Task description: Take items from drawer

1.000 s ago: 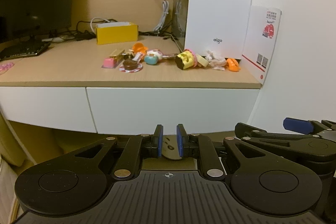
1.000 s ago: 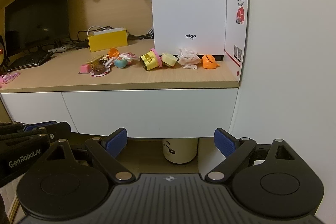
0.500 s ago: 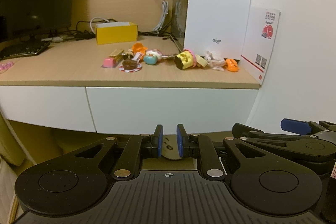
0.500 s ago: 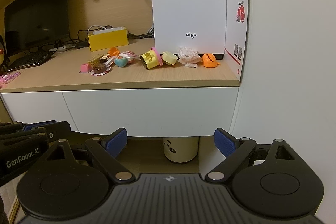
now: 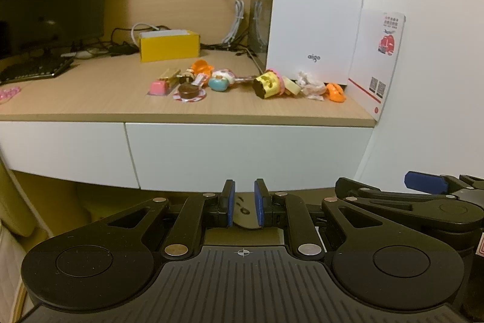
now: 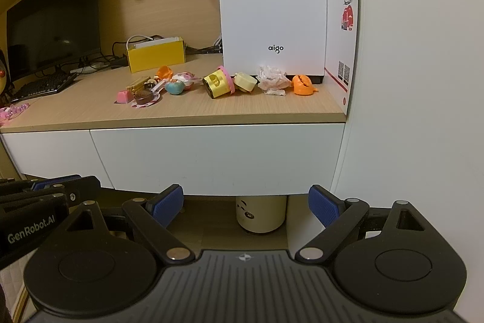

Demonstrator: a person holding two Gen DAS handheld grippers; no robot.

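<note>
The white drawer front (image 5: 242,153) under the wooden desk is closed, and it also fills the middle of the right wrist view (image 6: 211,156). Small toys lie in a row on the desk top above it: a yellow-and-pink one (image 5: 267,85), a teal ball (image 5: 218,84), a pink block (image 5: 158,87) and an orange piece (image 6: 303,84). My left gripper (image 5: 243,203) hangs below and in front of the drawer, its blue pads nearly together with nothing held. My right gripper (image 6: 245,203) is at the same height, wide open and empty.
A white computer case (image 6: 272,5) stands at the desk's back right beside a white wall. A yellow box (image 5: 169,44), cables, a keyboard (image 5: 33,70) and a dark monitor are at the back left. A cream bin (image 6: 261,214) stands under the desk.
Both views have shifted only slightly; the desk sits a touch higher in frame. Neither gripper's jaws have changed.
</note>
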